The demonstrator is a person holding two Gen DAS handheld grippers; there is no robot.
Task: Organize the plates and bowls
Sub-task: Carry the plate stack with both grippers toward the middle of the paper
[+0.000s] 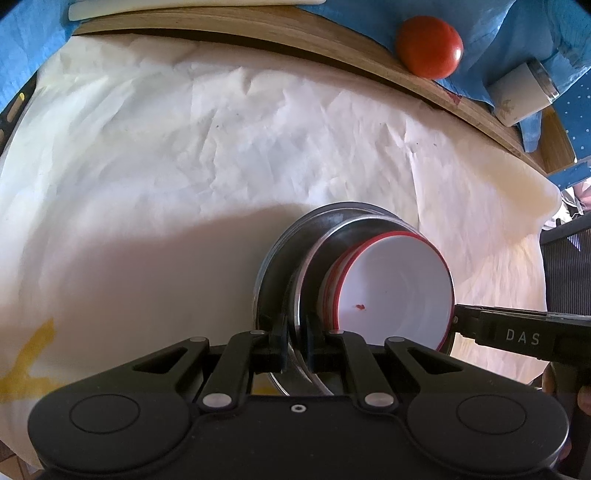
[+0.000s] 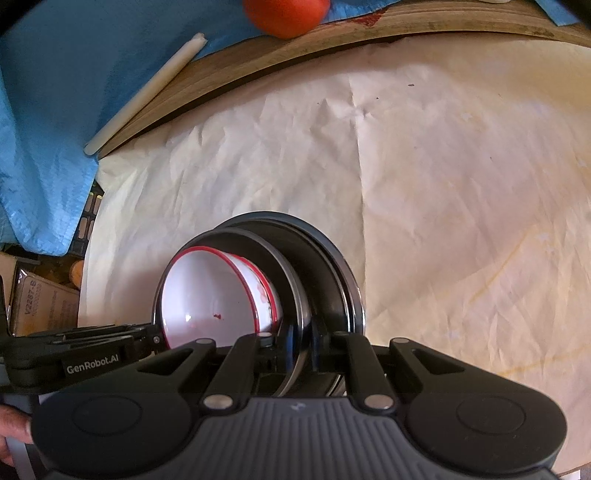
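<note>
A stack of steel plates (image 1: 280, 266) holds nested white bowls with red rims (image 1: 399, 280). The stack is tilted, held above the paper-covered table. My left gripper (image 1: 295, 345) is shut on the rim of the steel plates at their near edge. My right gripper (image 2: 297, 345) is shut on the plates' rim from the opposite side; the plates (image 2: 325, 266) and the bowls (image 2: 210, 295) show there too. The right gripper also shows in the left wrist view (image 1: 458, 321), and the left one in the right wrist view (image 2: 157, 338).
Crumpled white paper (image 1: 221, 147) covers the round wooden table (image 1: 258, 33). A red tomato (image 1: 430, 46) and a white cup (image 1: 521, 92) lie on a blue cloth (image 1: 517, 33) at the far edge. A white stick (image 2: 147, 92) lies by the rim. A cardboard box (image 2: 40, 306) sits beyond the table's left.
</note>
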